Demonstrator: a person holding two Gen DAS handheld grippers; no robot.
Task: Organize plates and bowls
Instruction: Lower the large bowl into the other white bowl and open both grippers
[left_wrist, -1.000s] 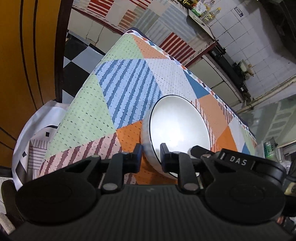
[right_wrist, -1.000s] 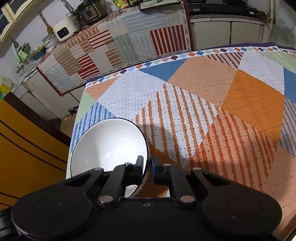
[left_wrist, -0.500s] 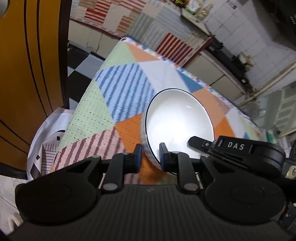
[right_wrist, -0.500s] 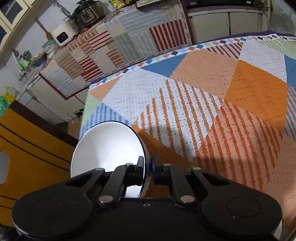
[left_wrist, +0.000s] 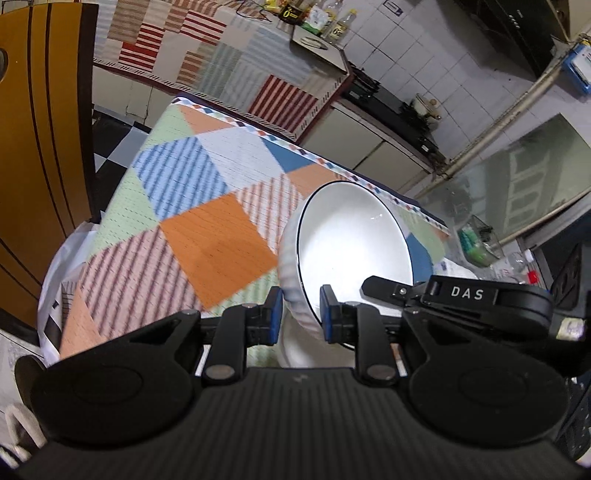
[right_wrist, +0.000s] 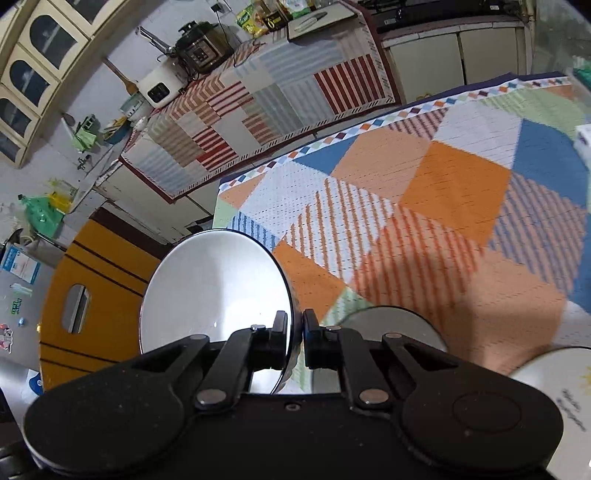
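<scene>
A white bowl (left_wrist: 354, 243) with a dark rim and ribbed outside is held tilted above the patterned tablecloth (left_wrist: 207, 221). My left gripper (left_wrist: 298, 314) is shut on its near rim, one finger outside, one inside. My right gripper (right_wrist: 294, 339) is shut on the same bowl's (right_wrist: 214, 291) opposite rim; it also shows as the black "DAS" arm in the left wrist view (left_wrist: 461, 295). Another white bowl (right_wrist: 391, 325) sits below my right gripper, partly hidden. A white plate with printing (right_wrist: 554, 380) lies at the lower right.
An orange-brown door (left_wrist: 40, 140) stands left of the table. A counter with a striped cloth (right_wrist: 266, 96) and appliances runs behind. A glass surface (left_wrist: 517, 184) lies to the right. A white box (right_wrist: 583, 140) is at the table's far right edge.
The bowl has been lifted off the tablecloth and carried toward the right by both grippers. A second bowl and a plate have come into the right wrist view.
</scene>
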